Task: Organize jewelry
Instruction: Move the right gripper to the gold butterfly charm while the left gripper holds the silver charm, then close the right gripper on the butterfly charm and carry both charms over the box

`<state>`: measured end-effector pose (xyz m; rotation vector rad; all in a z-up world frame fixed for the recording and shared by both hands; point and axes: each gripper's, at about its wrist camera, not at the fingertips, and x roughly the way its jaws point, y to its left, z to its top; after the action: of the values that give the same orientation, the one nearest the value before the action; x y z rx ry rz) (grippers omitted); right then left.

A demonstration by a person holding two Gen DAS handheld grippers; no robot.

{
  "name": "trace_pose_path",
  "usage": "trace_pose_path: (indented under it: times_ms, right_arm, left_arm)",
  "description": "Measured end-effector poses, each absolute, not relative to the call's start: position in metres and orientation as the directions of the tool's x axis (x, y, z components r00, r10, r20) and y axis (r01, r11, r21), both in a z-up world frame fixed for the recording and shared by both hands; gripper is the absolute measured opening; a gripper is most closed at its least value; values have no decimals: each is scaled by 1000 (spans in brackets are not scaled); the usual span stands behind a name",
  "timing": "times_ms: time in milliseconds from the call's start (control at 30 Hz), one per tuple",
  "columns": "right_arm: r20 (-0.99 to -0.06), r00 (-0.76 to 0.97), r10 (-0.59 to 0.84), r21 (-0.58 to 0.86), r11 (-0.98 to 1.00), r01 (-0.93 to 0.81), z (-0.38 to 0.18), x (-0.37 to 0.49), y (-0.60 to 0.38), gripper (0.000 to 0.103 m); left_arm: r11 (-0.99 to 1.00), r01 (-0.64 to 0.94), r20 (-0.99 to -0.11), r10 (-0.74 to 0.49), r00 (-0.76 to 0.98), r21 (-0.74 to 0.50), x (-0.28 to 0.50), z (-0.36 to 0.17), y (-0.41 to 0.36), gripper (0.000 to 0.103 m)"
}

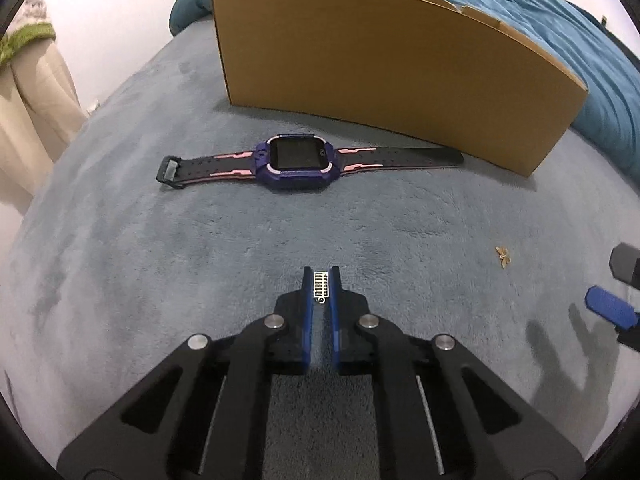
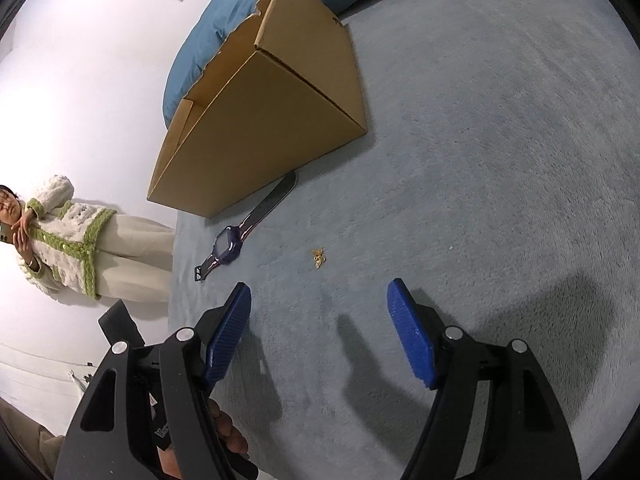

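My left gripper [image 1: 321,276] is shut on a small silver ladder-shaped earring [image 1: 321,285], held just above the grey-blue blanket. A purple and pink smartwatch [image 1: 298,162] lies flat ahead of it, in front of an open cardboard box [image 1: 384,80]. A small gold earring [image 1: 502,257] lies on the blanket to the right. In the right wrist view, my right gripper [image 2: 320,300] is open and empty, with the gold earring [image 2: 318,258] just beyond its fingertips, the watch [image 2: 228,246] to the left and the box [image 2: 264,120] behind.
The blanket [image 2: 500,160] covers a bed with a teal duvet [image 1: 560,32] behind the box. A person in a cream and green cardigan [image 2: 68,240] stands beside the bed's left edge. The right gripper's blue pads [image 1: 608,308] show at the left view's right edge.
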<state>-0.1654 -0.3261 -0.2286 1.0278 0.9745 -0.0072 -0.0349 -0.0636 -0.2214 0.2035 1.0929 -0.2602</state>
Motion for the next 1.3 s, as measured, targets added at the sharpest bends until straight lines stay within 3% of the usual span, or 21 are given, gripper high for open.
trace_pose_path:
  times_ms: [233, 333, 433, 467, 533, 767, 867, 933, 1300]
  right_arm:
    - [-709, 581, 399, 681, 602, 417, -227, -154, -314, 69]
    - [-809, 512, 288, 518, 761, 391, -220, -135, -295, 69]
    - [-851, 481, 210, 392, 864, 316, -220, -116, -273, 69]
    - [-855, 476, 205, 377, 877, 299, -222, -112, -268, 67]
    - [-864, 466, 189, 343, 899, 272, -227, -101, -257, 54]
    - [-882, 444, 157, 285, 928, 239, -240, -75, -236, 42]
    - [-896, 423, 133, 243, 945, 219, -245, -67, -228, 27]
    - [-899, 422, 115, 219, 954, 206, -248, -64, -225, 10]
    - [-882, 461, 97, 209, 957, 200, -234, -60, -211, 10]
  left_arm:
    - [944, 329, -888, -131, 441, 25, -35, -217, -53, 6]
    - [945, 328, -884, -146, 444, 9, -36, -208, -45, 6]
    - [938, 346, -874, -158, 459, 12, -41, -200, -39, 6]
    - [936, 352, -872, -160, 463, 16, -42, -197, -37, 6]
    - [935, 355, -868, -158, 470, 23, -45, -192, -35, 6]
    - [942, 335, -873, -134, 469, 35, -44, -195, -19, 6]
    - [941, 335, -874, -126, 469, 44, -44, -199, -16, 6]
    - [944, 326, -873, -124, 471, 42, -43, -199, -14, 6]
    - [949, 315, -866, -130, 483, 33, -39, -193, -7, 6]
